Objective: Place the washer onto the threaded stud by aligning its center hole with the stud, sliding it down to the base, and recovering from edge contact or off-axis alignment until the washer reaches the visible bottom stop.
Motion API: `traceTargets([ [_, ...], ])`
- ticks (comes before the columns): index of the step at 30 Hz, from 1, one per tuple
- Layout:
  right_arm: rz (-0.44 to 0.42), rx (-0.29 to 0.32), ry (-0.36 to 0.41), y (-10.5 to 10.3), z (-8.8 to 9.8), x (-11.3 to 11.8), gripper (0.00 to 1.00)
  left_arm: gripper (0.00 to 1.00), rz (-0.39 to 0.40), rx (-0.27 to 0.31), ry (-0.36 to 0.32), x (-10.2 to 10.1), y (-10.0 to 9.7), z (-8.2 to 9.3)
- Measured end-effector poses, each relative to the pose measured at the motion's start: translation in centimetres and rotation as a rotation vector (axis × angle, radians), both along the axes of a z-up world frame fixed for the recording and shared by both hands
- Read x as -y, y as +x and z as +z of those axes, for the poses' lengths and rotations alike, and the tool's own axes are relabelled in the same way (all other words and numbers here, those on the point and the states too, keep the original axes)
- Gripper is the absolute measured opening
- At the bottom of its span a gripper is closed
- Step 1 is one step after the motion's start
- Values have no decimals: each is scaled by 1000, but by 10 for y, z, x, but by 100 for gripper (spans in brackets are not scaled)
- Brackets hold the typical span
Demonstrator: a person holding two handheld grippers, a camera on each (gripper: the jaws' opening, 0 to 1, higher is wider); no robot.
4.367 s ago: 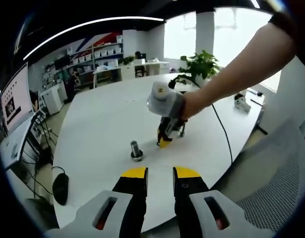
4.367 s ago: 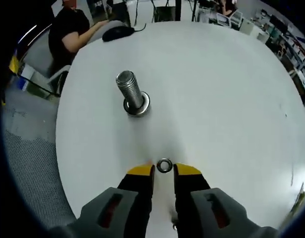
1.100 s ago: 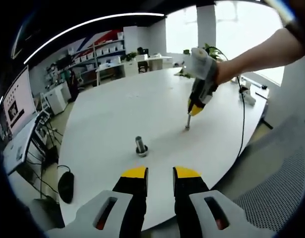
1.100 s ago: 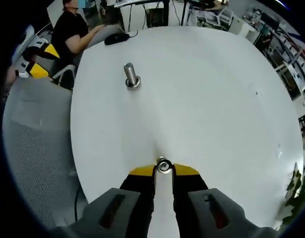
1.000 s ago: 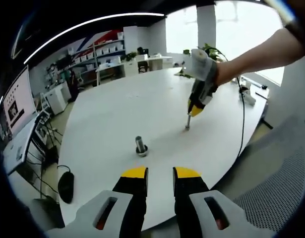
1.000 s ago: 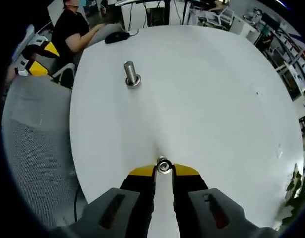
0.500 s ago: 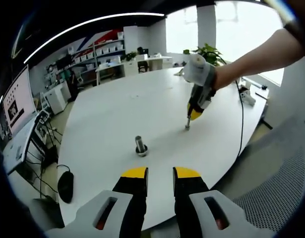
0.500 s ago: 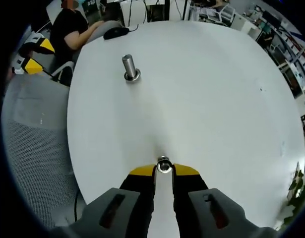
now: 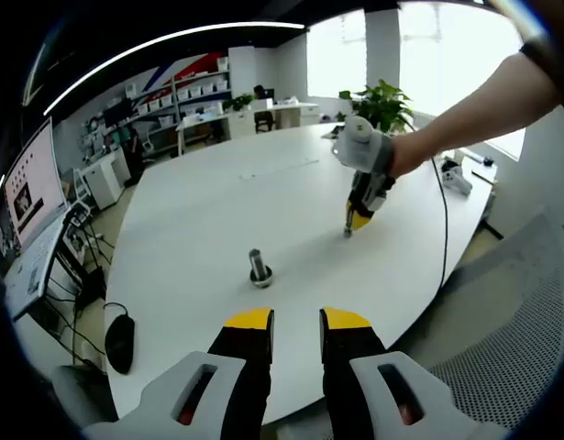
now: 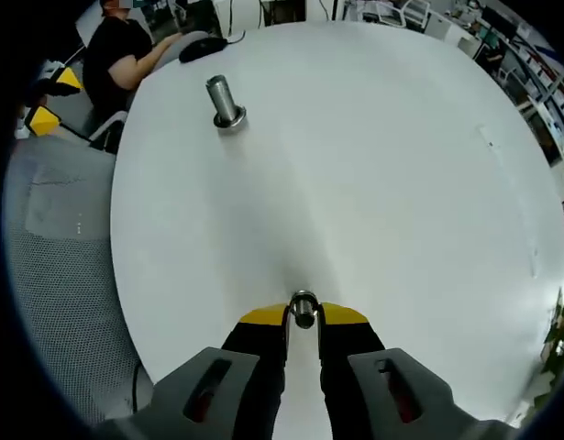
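In the left gripper view, a black computer mouse (image 9: 119, 341) lies at the near left edge of the round white table (image 9: 208, 211). Further right the grey threaded metal stud (image 9: 258, 268) stands upright on its flanged base, well apart from everything else. The left gripper (image 9: 295, 319), yellow-tipped and black-jawed, hovers over the table's near edge with a narrow gap between its jaws and nothing in them. To the right, the right gripper (image 9: 348, 228) points down at the table.

In the right gripper view, the stud (image 10: 224, 100) stands far off at upper left. The right gripper (image 10: 303, 315) has its jaws closed on the small silver metal washer (image 10: 303, 307), held on edge above the table (image 10: 401, 183).
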State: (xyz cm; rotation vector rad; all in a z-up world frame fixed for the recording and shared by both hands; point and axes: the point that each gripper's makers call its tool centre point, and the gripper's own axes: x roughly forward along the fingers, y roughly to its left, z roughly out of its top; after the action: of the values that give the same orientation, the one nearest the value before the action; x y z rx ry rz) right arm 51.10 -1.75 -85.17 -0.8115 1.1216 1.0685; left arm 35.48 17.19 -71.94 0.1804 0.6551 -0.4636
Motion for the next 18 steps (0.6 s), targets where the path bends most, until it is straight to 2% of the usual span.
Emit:
traceTargets([
  [3,-5,-6,-7,-1,-5,1,14,18,-1,-1,-2,0,0,0],
  [11,-2,12,-7,1,-4,-1,15,18,-1,-9,-2,0,0,-1],
  [14,-54,-4,39,1,2,-4,17,18,-1,-11,0,0,0,-2],
  [18,-74,19,78,4,13,-2,20,18,-2,-17,2,0,0,-3],
])
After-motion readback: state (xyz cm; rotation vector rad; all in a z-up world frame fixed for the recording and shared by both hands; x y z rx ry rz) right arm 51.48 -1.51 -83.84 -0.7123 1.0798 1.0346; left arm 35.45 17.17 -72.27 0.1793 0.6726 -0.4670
